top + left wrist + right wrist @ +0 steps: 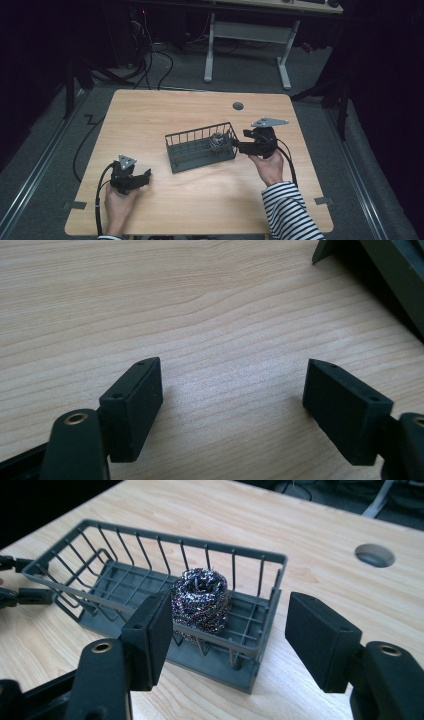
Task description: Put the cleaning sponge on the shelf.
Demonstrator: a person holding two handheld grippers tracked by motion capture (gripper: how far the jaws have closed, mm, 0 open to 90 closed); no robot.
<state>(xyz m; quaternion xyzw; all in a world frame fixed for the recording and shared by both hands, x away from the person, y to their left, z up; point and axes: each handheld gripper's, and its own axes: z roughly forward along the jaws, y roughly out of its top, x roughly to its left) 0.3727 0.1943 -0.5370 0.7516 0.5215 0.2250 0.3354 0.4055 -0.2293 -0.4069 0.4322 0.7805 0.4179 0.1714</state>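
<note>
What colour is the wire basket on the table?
Dark grey; the basket shows best in the right gripper view.

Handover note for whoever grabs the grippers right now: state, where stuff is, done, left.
Left gripper: jaws open, nothing between them, low over the table at the near left corner.
Right gripper: jaws apart and free of anything, just off the right end of the wire basket.
Steel scourer: standing inside the basket at its right end.
Done: the scourer looks already placed in the basket.
Left: probably pull the right gripper back clear; check nothing else needs loading.
</note>
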